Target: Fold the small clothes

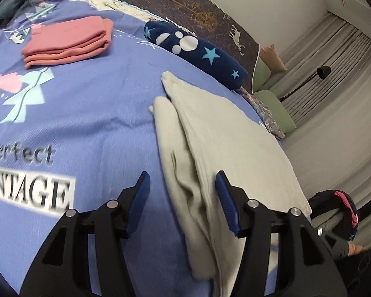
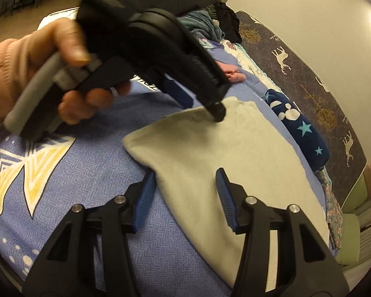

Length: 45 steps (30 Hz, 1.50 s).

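Left gripper [image 1: 183, 185]: wide open, holding nothing, blue fingers on both sides of the cloth's folded edge.
Right gripper [image 2: 185, 186]: wide open, empty, low over the same cloth's near corner.
Pale grey-beige soft cloth [image 1: 225, 143]: partly folded, flat on the blue printed bedspread [image 1: 86, 113].
Folded pink garment [image 1: 66, 42]: farther back on the bedspread, well apart.
Navy fleece with stars [image 1: 197, 49]: near the bed's far edge.
Containers: cannot see any.

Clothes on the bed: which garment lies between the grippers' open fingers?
The pale grey garment, spread flat under both grippers; the folded pink garment and the navy star-print one lie farther off.
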Each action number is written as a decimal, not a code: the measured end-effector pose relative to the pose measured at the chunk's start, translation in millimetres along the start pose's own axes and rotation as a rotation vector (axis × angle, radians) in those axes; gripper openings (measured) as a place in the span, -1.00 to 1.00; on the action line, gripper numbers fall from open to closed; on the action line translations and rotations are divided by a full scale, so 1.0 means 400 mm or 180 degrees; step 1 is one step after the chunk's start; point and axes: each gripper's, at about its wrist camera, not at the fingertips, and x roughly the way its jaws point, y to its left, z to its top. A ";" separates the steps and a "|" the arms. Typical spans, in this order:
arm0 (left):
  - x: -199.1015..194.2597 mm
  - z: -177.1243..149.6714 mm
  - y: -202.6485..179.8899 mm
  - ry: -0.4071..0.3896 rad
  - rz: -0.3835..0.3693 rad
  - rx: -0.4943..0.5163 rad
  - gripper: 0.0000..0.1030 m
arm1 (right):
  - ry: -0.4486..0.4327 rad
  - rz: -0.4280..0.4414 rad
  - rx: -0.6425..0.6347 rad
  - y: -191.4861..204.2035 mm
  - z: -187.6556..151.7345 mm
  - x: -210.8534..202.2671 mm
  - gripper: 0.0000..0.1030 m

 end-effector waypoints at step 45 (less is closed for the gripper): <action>0.234 0.203 -0.555 0.0082 0.0207 0.0676 -0.81 | -0.0718 -0.0230 0.2326 -0.432 -0.227 -0.253 -0.92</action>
